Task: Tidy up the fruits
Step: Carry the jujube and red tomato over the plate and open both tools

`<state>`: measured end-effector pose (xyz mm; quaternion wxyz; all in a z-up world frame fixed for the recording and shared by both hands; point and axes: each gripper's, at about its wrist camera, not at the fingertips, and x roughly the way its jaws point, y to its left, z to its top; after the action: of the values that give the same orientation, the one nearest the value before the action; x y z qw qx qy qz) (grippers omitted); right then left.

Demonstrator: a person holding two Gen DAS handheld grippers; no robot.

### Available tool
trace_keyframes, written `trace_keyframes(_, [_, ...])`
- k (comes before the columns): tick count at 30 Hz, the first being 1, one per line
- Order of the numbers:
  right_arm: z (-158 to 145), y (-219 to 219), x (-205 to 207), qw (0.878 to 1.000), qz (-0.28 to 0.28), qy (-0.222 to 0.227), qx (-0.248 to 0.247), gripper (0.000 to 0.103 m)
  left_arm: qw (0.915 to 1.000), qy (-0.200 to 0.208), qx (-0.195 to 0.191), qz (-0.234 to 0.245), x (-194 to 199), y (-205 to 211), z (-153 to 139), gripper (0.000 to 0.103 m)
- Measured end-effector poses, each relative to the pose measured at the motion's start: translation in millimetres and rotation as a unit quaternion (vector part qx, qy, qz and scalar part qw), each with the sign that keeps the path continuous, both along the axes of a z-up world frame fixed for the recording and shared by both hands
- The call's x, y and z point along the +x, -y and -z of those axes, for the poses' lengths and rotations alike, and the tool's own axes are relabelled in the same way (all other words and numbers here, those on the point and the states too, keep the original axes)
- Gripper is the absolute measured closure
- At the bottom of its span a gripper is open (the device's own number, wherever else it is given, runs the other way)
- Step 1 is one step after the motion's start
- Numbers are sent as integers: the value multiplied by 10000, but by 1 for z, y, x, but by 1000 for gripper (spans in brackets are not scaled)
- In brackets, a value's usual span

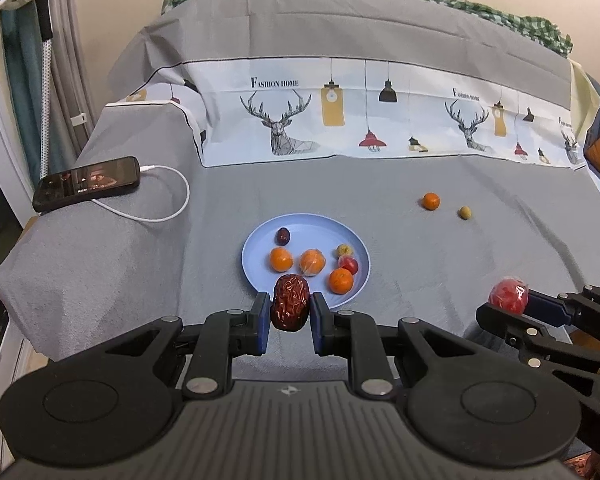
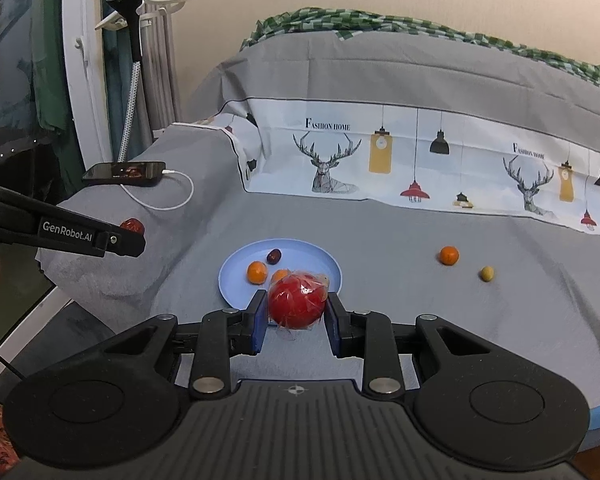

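My left gripper (image 1: 291,312) is shut on a wrinkled red date (image 1: 290,301), held just in front of the near rim of the blue plate (image 1: 256,252). The plate holds three oranges, a small dark date (image 1: 283,236), a small green fruit and a small red fruit. My right gripper (image 2: 296,312) is shut on a plastic-wrapped red fruit (image 2: 296,300), held near the plate (image 2: 236,276); it shows at the right of the left wrist view (image 1: 508,295). A loose orange (image 1: 431,201) and a green fruit (image 1: 465,213) lie on the grey cloth to the right.
A phone (image 1: 88,182) with a white charging cable (image 1: 168,212) lies on a raised cushion at the left. A printed deer-and-lamp cloth (image 1: 340,116) rises behind the plate. A garment steamer stand (image 2: 130,60) stands at the far left.
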<state>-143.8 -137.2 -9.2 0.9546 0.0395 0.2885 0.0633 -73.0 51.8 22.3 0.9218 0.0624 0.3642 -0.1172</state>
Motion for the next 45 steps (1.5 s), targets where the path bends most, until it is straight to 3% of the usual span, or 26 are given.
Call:
trace_keyframes(14, [17,3,37,9995,10,-317,61,72,9997,-145,111,-175,48,0,8,80])
trace_keyframes(19, [28,3,60,9989,17,-466,85,72,9990,-384,47,-232,76,0,18,80])
trace_keyframes(35, [80,-15,170,9959,-199,-887,-29,72,9927,-1169,273,-79,181,18,91,80])
trace_keyframes(42, [111,-31,209,9918,-626,-913,-645,72,9902,-1323,443,-49,219,19,124,80])
trace_keyframes(45, [121,-32,223,9900,-687,-1024,-680,72,9892,-1387,482,-34,232,20,134,80])
